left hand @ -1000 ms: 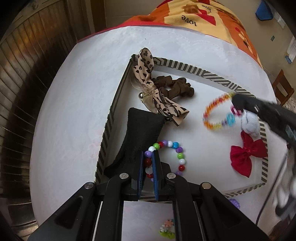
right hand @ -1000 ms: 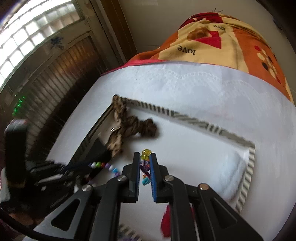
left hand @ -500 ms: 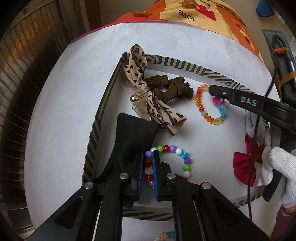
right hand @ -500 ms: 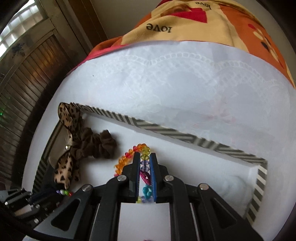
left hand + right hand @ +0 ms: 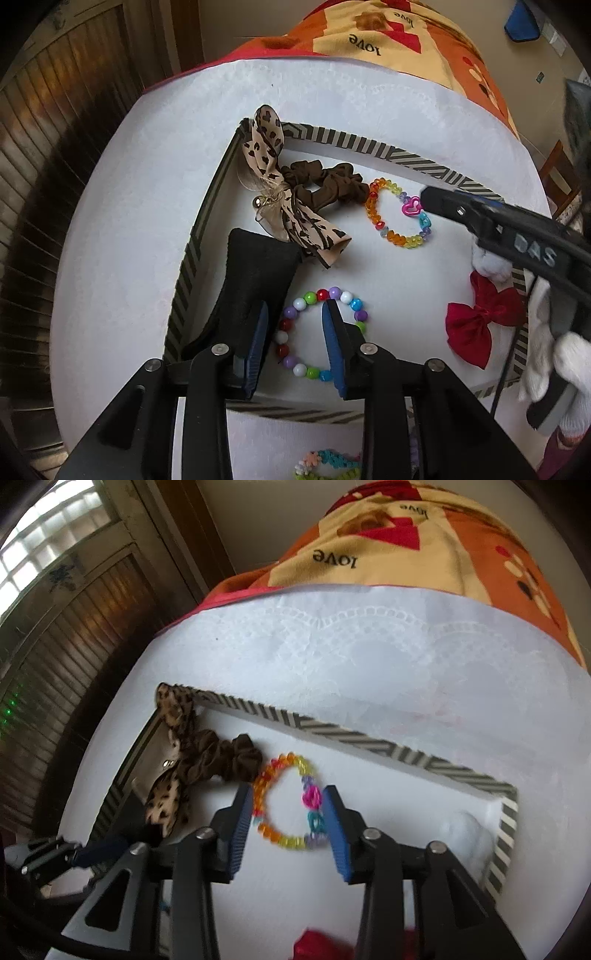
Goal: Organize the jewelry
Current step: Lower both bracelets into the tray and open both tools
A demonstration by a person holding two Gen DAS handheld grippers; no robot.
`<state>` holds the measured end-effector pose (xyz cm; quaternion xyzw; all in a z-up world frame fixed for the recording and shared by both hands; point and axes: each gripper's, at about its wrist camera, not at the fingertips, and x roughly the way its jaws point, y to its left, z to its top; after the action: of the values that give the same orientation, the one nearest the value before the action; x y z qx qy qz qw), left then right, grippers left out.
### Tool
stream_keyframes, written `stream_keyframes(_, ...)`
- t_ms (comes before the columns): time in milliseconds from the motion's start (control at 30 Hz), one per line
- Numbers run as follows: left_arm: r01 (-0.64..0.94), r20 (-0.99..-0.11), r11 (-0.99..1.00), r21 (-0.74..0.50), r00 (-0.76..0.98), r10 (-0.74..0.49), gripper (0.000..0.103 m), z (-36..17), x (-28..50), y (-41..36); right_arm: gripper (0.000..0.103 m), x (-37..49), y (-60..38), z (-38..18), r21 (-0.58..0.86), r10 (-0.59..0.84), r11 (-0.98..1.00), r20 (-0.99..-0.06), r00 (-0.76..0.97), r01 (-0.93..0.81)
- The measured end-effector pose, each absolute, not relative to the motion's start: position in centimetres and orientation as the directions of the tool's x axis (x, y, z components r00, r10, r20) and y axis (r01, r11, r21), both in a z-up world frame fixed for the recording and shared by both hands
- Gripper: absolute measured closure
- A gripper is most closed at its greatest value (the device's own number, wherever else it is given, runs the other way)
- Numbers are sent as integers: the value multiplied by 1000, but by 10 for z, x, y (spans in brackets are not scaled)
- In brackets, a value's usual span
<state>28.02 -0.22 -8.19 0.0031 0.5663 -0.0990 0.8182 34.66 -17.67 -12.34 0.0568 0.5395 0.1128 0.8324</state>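
Note:
A white tray with a striped rim (image 5: 369,146) (image 5: 332,731) lies on the white cloth. My left gripper (image 5: 295,314) hangs over its near left part, jaws opening. A round-bead bracelet (image 5: 346,296) lies flat on the tray floor, its left side between the pads, untouched. My right gripper (image 5: 286,797) is also opening over a rainbow crystal bracelet (image 5: 280,836) (image 5: 373,206) with a pink heart charm (image 5: 412,207). That bracelet rests on the tray beside the brown scrunchie (image 5: 328,184), free of the pads.
In the tray also lie a leopard-print bow (image 5: 273,184), a black cloth piece (image 5: 255,280), a red bow (image 5: 480,325) and a white fluffy item (image 5: 487,262). Another colourful bracelet (image 5: 328,469) lies outside the near rim. A white-gloved hand (image 5: 569,354) holds the right gripper.
Both grippers were shut on their bracelets and have now opened. Both bracelets lie released on the tray floor. The right gripper came down beside the scrunchie.

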Motion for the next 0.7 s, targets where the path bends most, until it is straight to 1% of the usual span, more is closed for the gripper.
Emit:
stream_keyframes(67, 169, -926, 981, -95, 346, -149, 83, -78, 277, -3, 57, 336, -177, -117, 220, 251, 968, -883, 398, -123)
stream_keyframes(333, 177, -914, 982, -60, 386, -125, 83, -63, 256, -3, 56, 286, -179, -90, 204, 231, 973, -870, 435, -108)
stream_keyframes(500, 167, -907, 984, -63, 402, -126, 83, -53, 238, -2, 55, 250, -180, -74, 193, 203, 979, -856, 474, -72)
stream_keyframes(700, 171, -907, 984, -49, 406, -116, 83, -47, 212, -4, 51, 205, -181, -64, 202, 190, 979, -850, 491, -29)
